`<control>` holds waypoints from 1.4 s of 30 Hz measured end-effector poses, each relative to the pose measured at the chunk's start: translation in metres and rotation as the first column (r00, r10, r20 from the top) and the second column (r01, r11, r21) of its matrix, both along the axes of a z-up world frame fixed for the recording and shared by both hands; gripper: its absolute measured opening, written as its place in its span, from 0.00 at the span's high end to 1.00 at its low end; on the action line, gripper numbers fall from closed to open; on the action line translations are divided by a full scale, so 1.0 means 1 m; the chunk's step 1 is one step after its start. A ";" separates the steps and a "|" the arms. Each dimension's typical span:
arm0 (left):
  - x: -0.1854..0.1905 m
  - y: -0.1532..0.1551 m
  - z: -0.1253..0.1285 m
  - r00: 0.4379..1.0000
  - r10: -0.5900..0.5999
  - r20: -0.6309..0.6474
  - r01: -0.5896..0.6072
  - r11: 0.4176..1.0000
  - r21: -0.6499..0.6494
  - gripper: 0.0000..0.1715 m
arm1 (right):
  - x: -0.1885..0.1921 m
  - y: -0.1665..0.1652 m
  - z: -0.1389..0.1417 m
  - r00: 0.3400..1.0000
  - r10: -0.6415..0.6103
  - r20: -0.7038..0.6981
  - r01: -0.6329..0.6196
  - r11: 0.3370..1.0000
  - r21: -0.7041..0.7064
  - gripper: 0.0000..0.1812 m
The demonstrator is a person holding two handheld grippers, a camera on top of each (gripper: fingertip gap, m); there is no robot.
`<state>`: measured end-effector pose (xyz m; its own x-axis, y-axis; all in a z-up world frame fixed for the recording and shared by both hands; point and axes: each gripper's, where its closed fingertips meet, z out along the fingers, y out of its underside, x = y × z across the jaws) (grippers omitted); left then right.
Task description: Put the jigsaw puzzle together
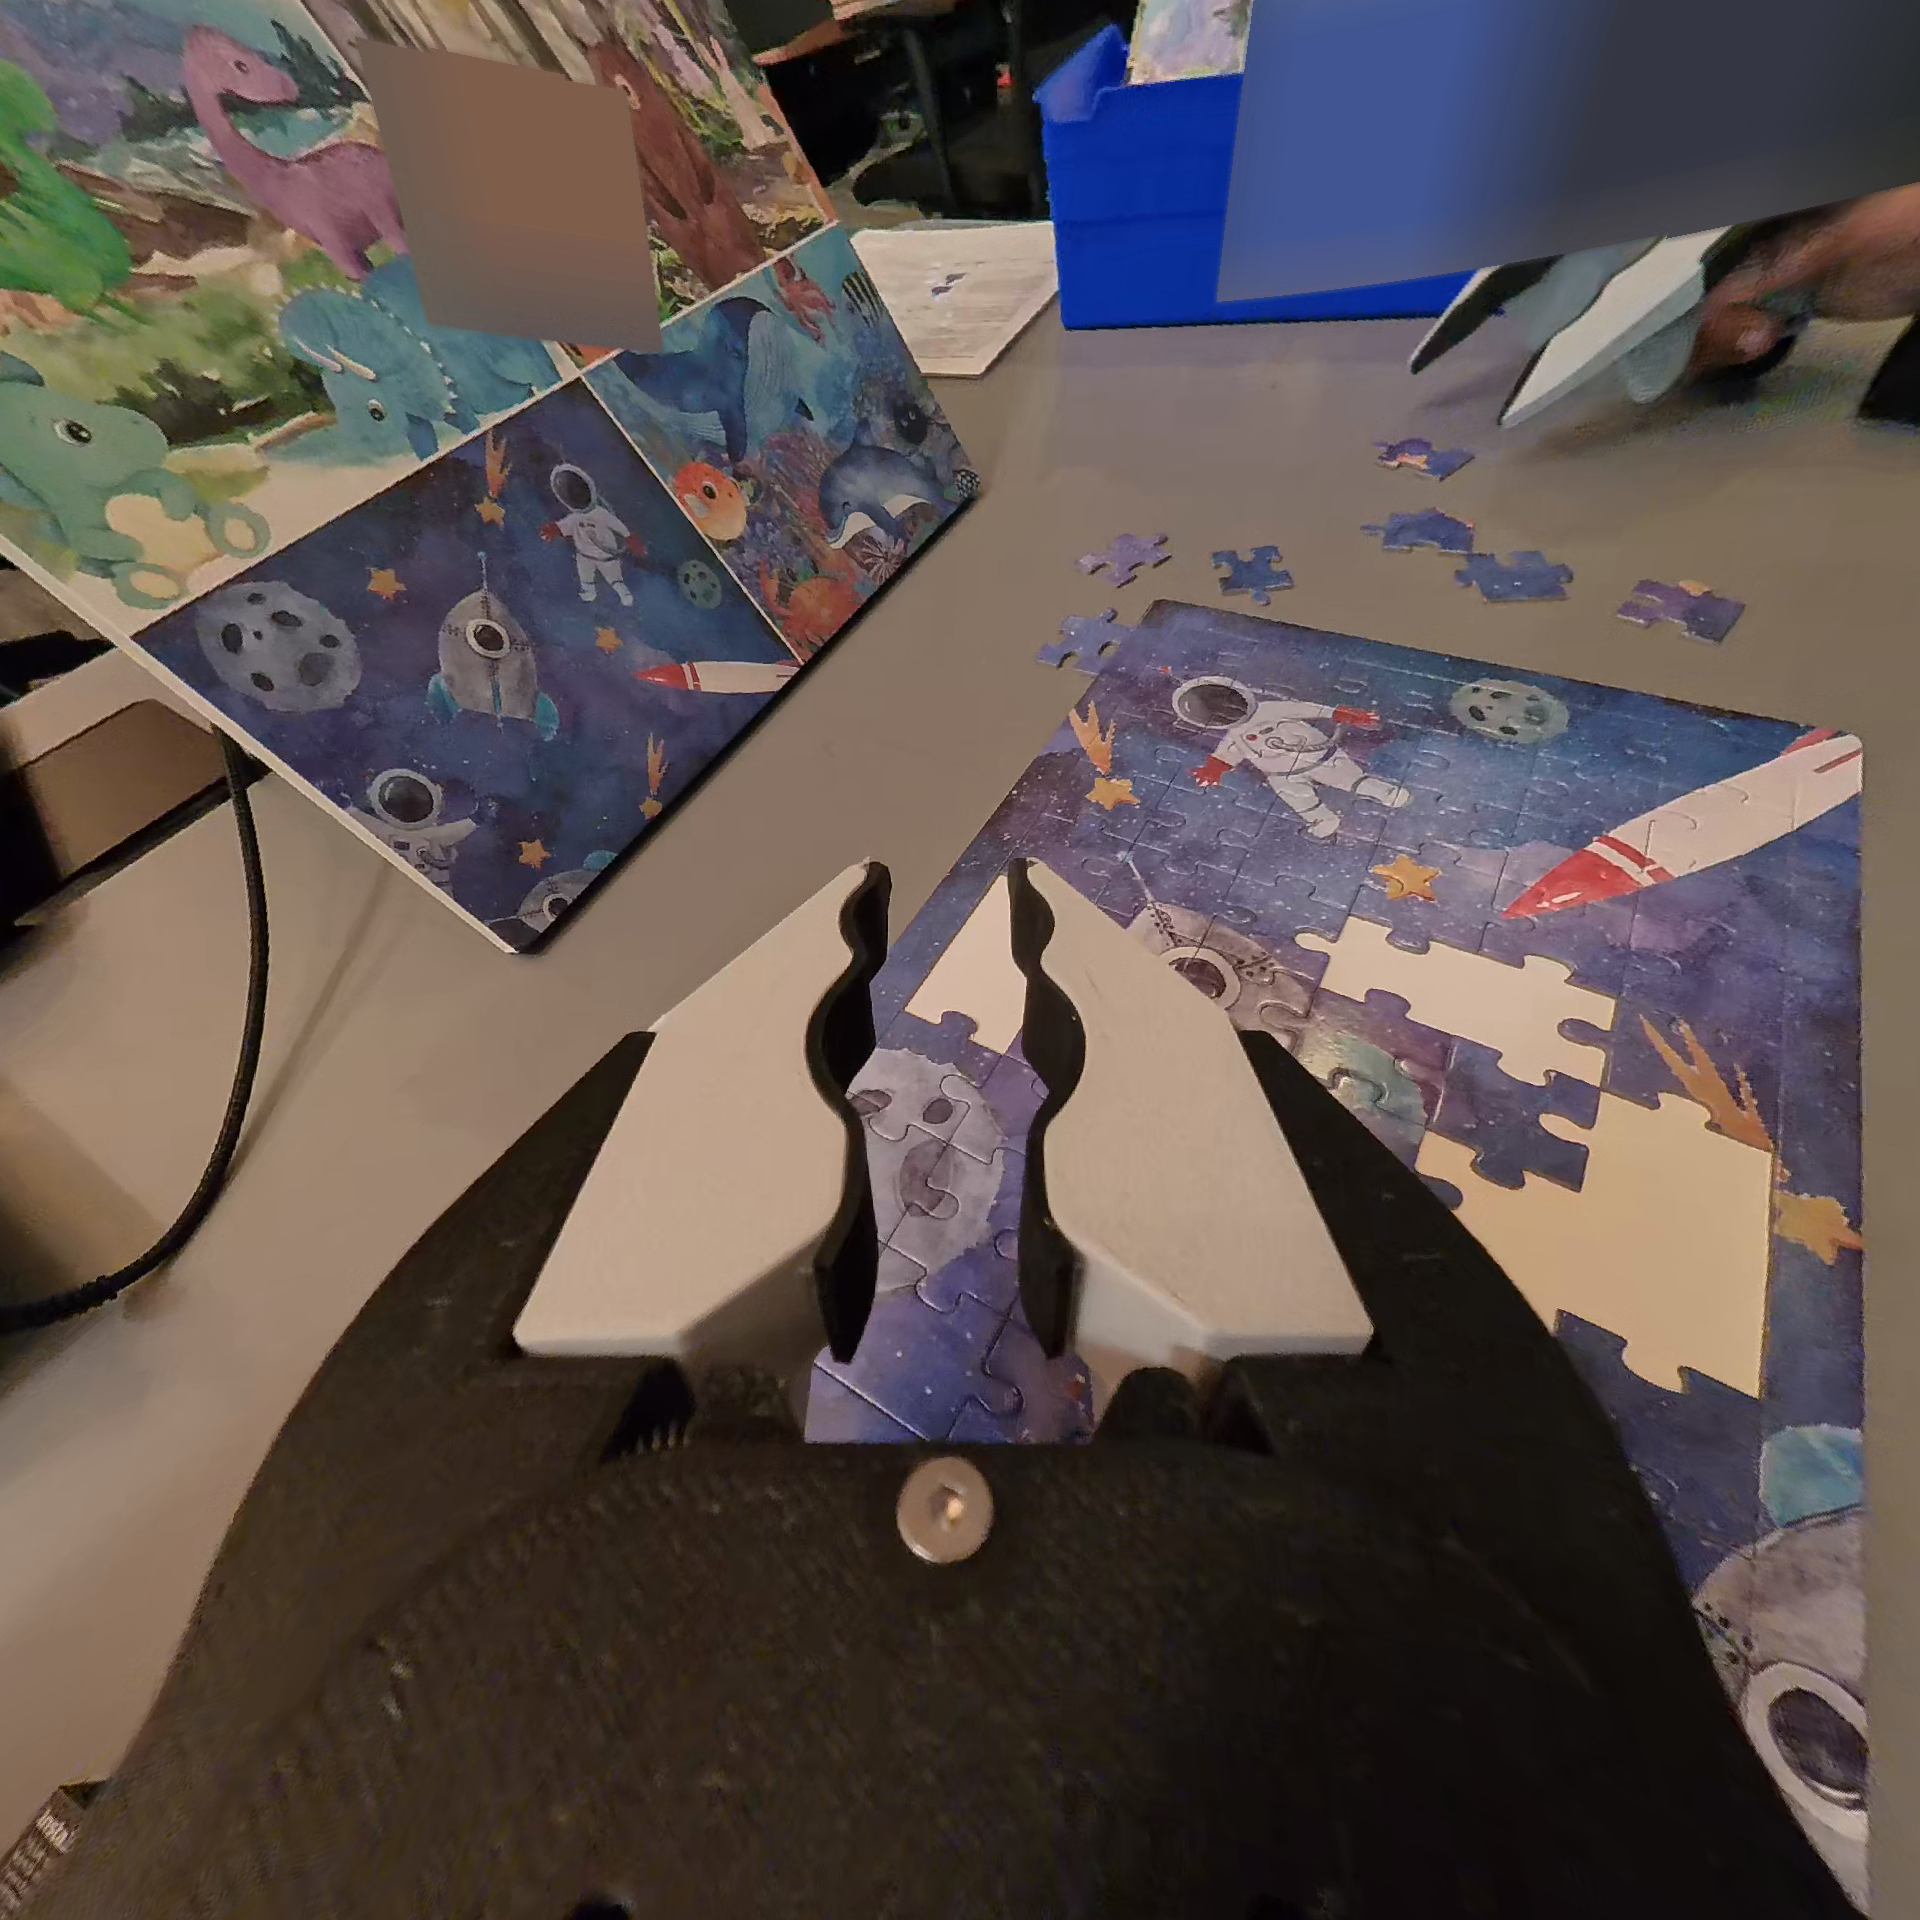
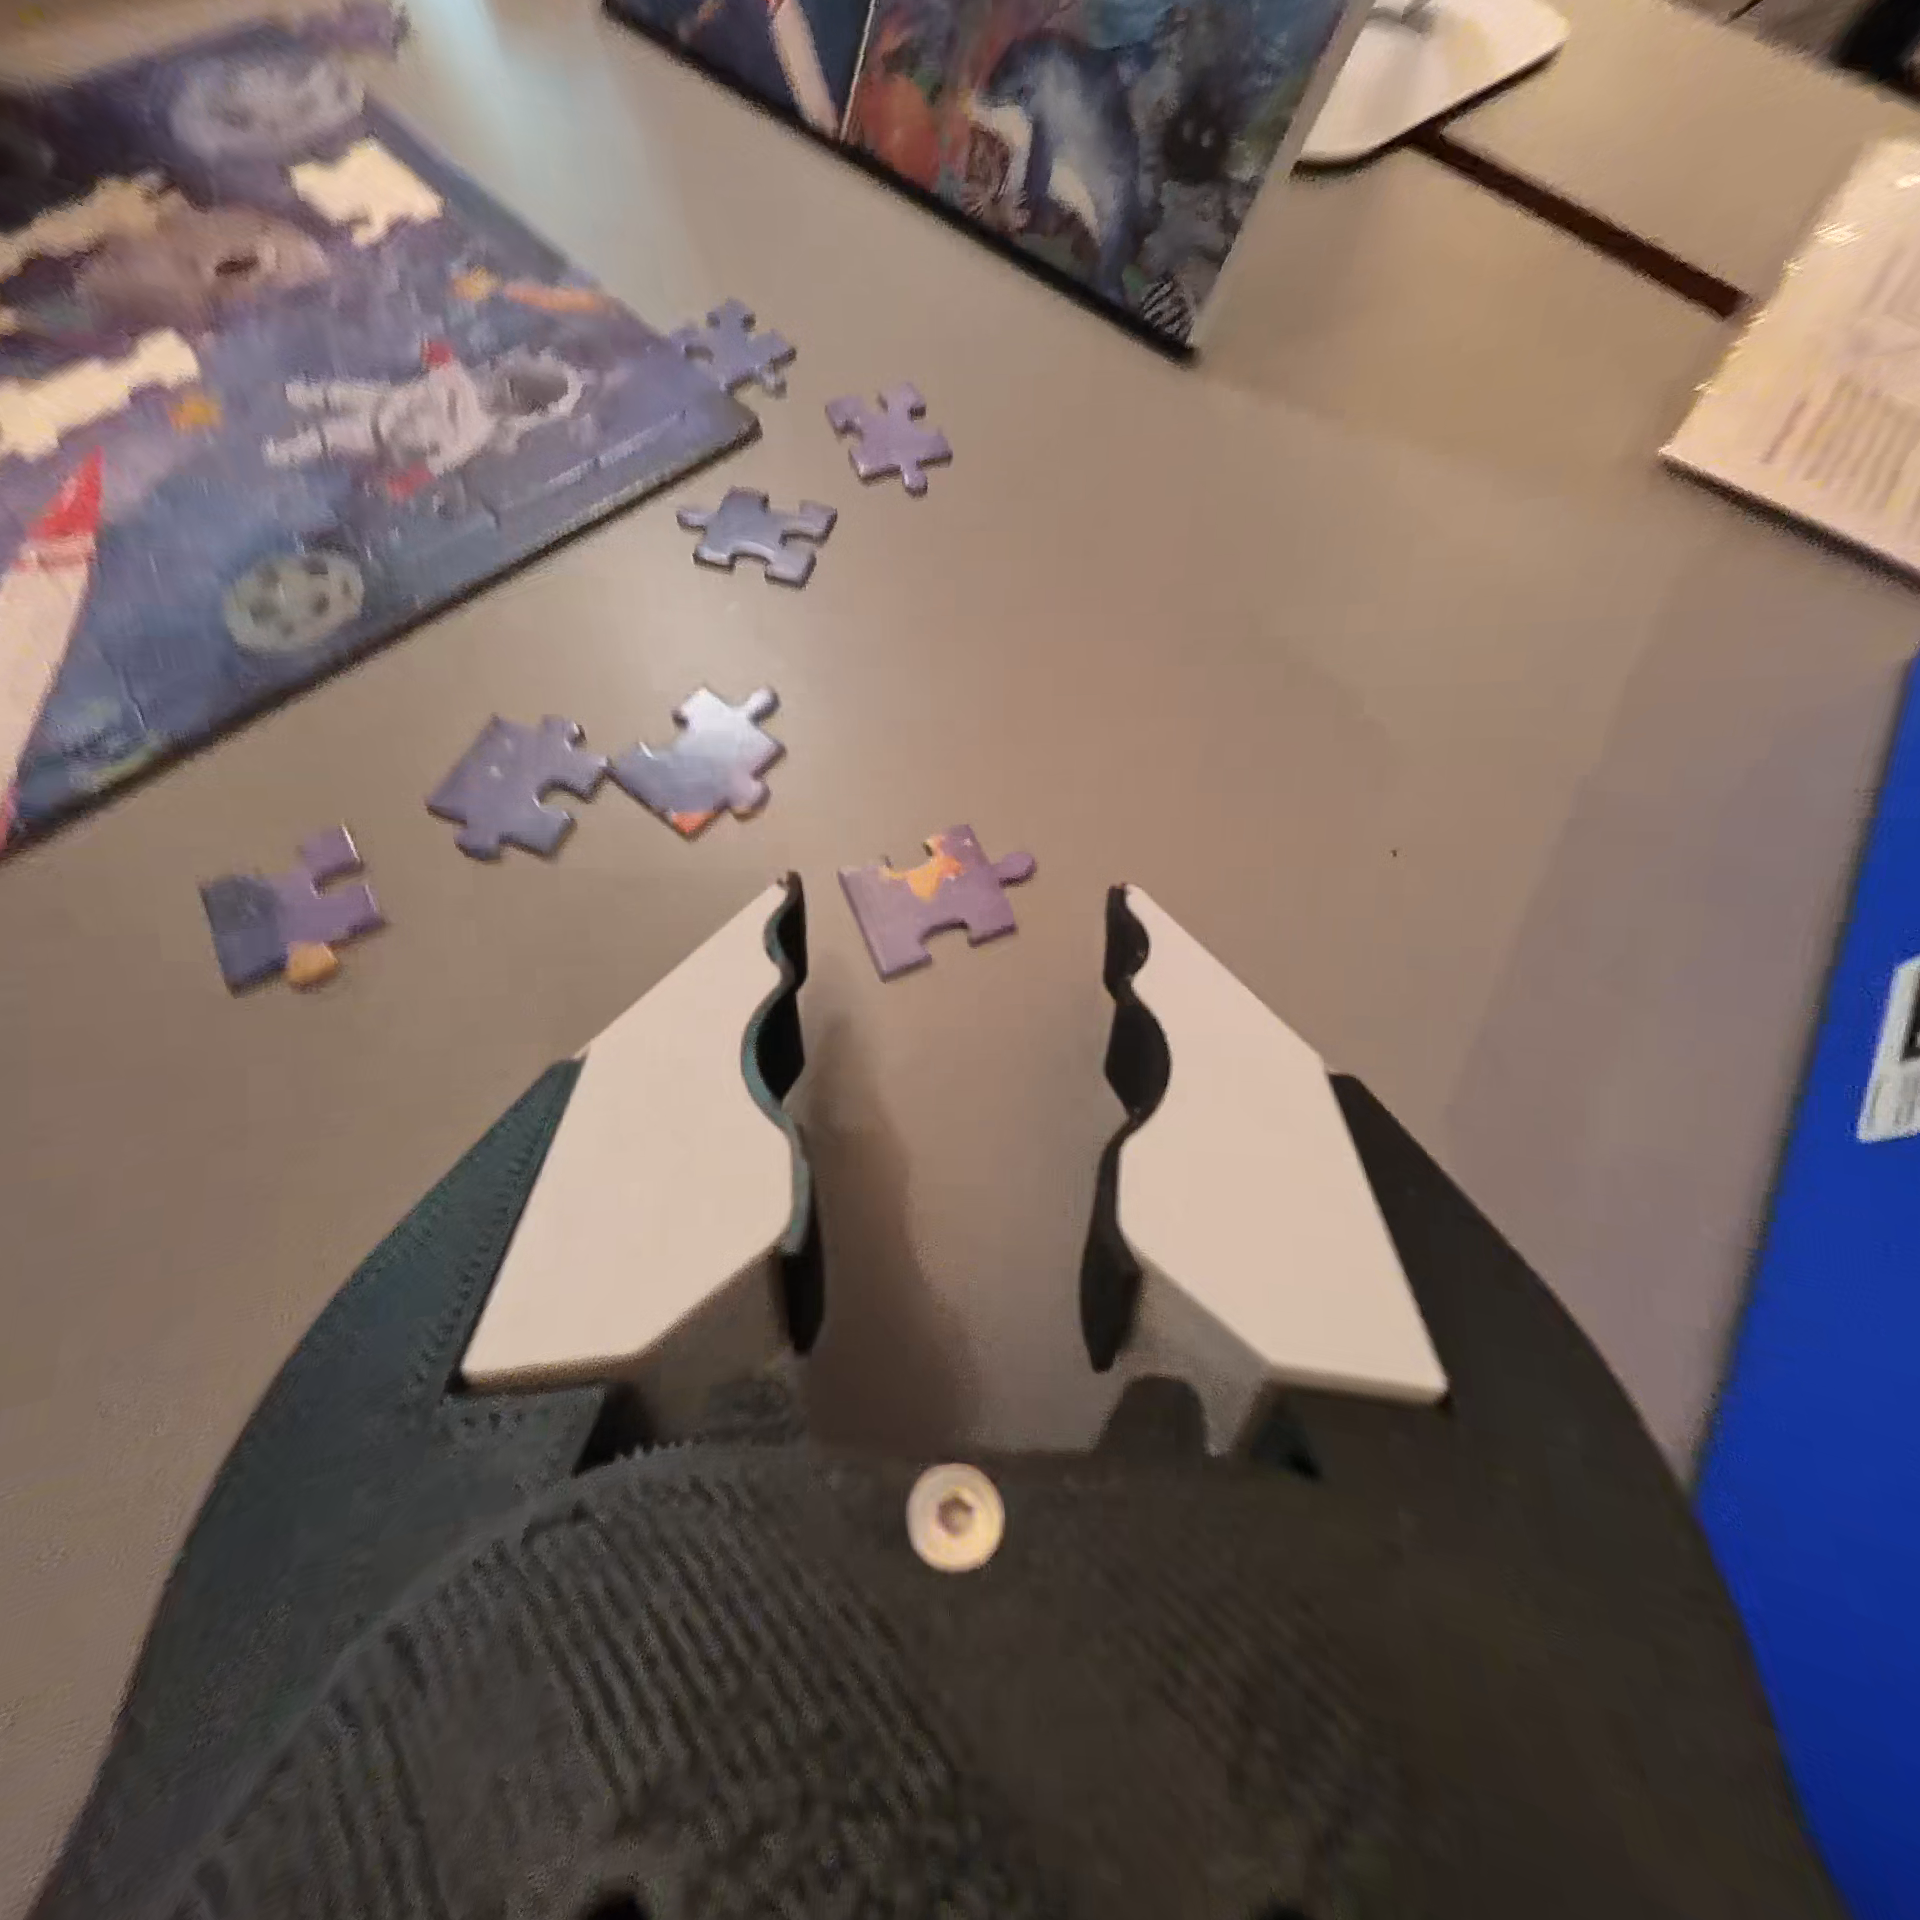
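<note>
The space jigsaw puzzle lies flat on the grey table with pale gaps where pieces are absent; it also shows in the right wrist view. My left gripper hovers over the puzzle's near left edge, jaws a little apart and empty. Several loose pieces lie beyond the puzzle's far edge. My right gripper is open and empty, low over the table, with a purple piece with an orange mark just beyond its fingertips. The right gripper also shows far off in the left wrist view.
The puzzle box with its picture leans at the left of the puzzle; it also shows in the right wrist view. A blue bin stands at the back, close on my right gripper's right side. Paper sheets lie nearby. A black cable runs at the left.
</note>
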<state>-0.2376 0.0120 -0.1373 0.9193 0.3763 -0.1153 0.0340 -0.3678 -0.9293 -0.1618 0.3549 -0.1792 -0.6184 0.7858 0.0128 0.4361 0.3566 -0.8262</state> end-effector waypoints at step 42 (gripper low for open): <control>-0.023 0.014 -0.001 0.997 0.070 -0.023 -0.070 0.997 -0.028 0.84 | -0.008 -0.010 -0.015 0.951 0.293 0.100 -0.301 0.951 0.069 0.82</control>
<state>-0.2606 0.0263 -0.1384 0.8879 0.4360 -0.1470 0.0403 -0.3919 -0.9191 -0.1693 0.3446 -0.1943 -0.8251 0.5650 0.0049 0.3695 0.5462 -0.7518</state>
